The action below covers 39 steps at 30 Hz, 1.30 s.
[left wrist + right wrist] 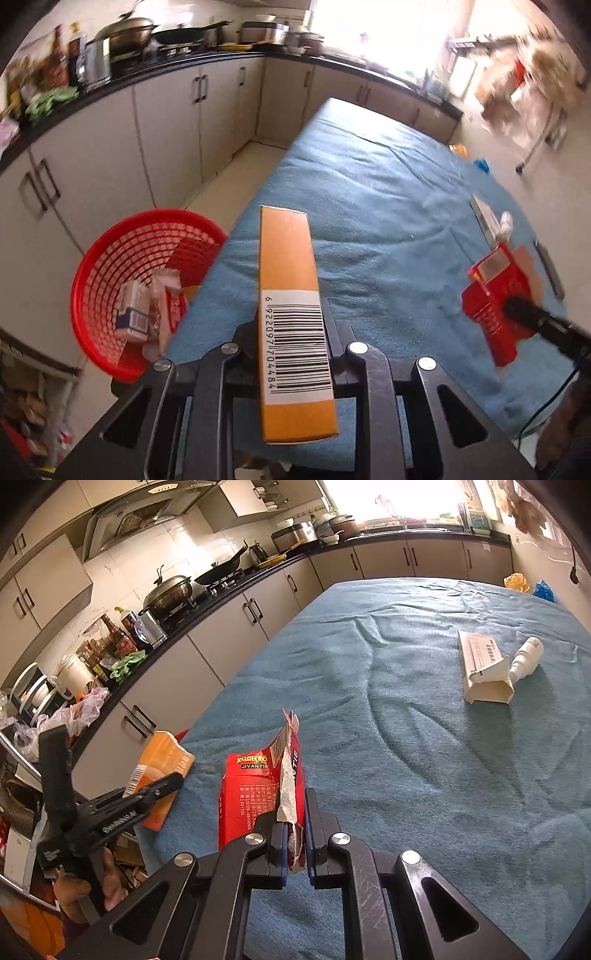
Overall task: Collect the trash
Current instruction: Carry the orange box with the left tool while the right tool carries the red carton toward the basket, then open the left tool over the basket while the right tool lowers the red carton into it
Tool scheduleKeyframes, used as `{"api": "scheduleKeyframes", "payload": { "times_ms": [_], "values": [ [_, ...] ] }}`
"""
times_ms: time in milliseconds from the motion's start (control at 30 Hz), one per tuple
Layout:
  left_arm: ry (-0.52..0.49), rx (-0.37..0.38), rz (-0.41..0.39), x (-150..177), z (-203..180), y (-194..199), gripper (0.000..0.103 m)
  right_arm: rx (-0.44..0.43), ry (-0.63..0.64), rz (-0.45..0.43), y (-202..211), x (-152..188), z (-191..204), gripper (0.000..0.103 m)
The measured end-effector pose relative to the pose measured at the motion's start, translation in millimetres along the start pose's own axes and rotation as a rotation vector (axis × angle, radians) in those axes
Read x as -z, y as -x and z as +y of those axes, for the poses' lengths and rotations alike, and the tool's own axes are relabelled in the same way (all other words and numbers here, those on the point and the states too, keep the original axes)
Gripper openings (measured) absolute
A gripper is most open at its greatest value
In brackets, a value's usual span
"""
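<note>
My left gripper (291, 325) is shut on a long orange box (290, 295) with a barcode, held above the left edge of the blue-covered table (388, 192). A red mesh basket (110, 291) with several discarded cartons stands on the floor to the left, below the box. My right gripper (295, 812) is shut on a torn red carton (258, 786), lifted a little over the table. That red carton also shows in the left wrist view (495, 295). The orange box and left gripper show in the right wrist view (162, 771).
A white opened carton (484, 668) and a small white bottle (526, 657) lie on the table at the far right. Kitchen cabinets (166, 122) and a cluttered black counter (155, 62) run along the left and back. A strip of floor lies between table and cabinets.
</note>
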<state>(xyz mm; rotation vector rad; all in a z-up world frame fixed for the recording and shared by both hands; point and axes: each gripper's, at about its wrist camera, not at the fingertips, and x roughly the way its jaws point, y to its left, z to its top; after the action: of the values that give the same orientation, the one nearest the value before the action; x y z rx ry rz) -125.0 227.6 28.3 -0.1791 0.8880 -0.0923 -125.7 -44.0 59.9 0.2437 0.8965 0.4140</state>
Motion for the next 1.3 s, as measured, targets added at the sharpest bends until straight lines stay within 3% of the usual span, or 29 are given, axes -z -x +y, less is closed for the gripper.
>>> {"api": "scheduleKeyframes", "payload": {
  "times_ms": [167, 400, 800, 833, 933, 967, 1000, 1133, 1300],
  "values": [
    [0.055, -0.041, -0.024, -1.2, 24.3, 19.8, 0.022, -0.003, 0.012, 0.014, -8.6, -4.0, 6.5, 0.008],
    [0.102, -0.211, -0.034, -4.4, 72.6, 22.3, 0.022, -0.055, 0.031, 0.059, -37.1, -18.5, 33.5, 0.008],
    [0.184, -0.233, -0.008, -18.5, 123.4, -5.3, 0.023, -0.144, 0.177, 0.111, -125.9, -61.7, 140.2, 0.008],
    [0.185, -0.233, -0.009, -18.6, 124.6, -5.0, 0.027, -0.146, 0.188, 0.117, -135.1, -64.2, 148.4, 0.008],
    [0.191, -0.24, -0.015, -18.7, 127.5, -3.2, 0.056, -0.146, 0.211, 0.129, -157.0, -67.9, 166.1, 0.01],
    [0.192, -0.245, -0.022, -18.6, 128.7, -2.1, 0.061, -0.149, 0.206, 0.135, -165.6, -69.1, 170.2, 0.014],
    [0.19, -0.252, -0.028, -18.1, 128.9, -0.2, 0.062, -0.159, 0.197, 0.146, -172.0, -70.2, 171.9, 0.021],
    [0.179, -0.276, -0.031, -17.3, 130.1, 3.7, 0.069, -0.182, 0.161, 0.174, -187.5, -70.4, 171.9, 0.027],
    [0.168, -0.326, -0.033, -15.4, 127.6, 7.9, 0.07, -0.175, 0.147, 0.18, -183.9, -67.4, 160.9, 0.038]
  ]
}}
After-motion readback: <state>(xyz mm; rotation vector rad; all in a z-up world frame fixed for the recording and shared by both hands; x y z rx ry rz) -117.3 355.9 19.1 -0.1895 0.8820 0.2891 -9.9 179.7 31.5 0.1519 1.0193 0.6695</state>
